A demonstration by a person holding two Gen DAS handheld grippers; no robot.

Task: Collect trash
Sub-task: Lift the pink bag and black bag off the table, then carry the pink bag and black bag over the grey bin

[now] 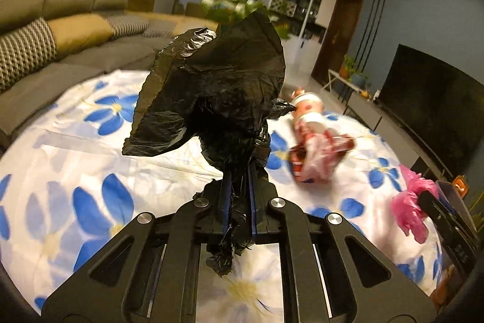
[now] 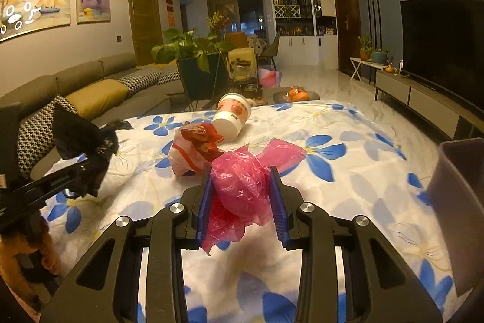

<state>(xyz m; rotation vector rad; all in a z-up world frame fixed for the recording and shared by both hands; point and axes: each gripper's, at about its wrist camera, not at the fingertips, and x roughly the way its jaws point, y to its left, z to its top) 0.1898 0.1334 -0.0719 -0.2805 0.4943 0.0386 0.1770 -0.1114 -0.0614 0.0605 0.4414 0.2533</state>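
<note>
My left gripper [image 1: 240, 168] is shut on a crumpled black plastic bag [image 1: 211, 90] and holds it above the flowered tablecloth [image 1: 90, 171]; it also shows at the left of the right wrist view [image 2: 87, 168]. My right gripper [image 2: 242, 186] holds a pink plastic bag [image 2: 242, 177] between its blue pads [image 2: 276, 196], jaws part closed around it; the pink bag shows at the right of the left wrist view [image 1: 414, 202]. A white paper cup [image 2: 231, 117] lies on its side beside a red and white wrapper [image 2: 193, 150] on the table.
A dark bin [image 2: 459, 202] stands at the table's right edge. A sofa [image 2: 90, 87] runs along the left. A potted plant [image 2: 193, 62] and a plate of oranges [image 2: 296, 95] stand behind the table. A TV [image 2: 441, 41] is at the right.
</note>
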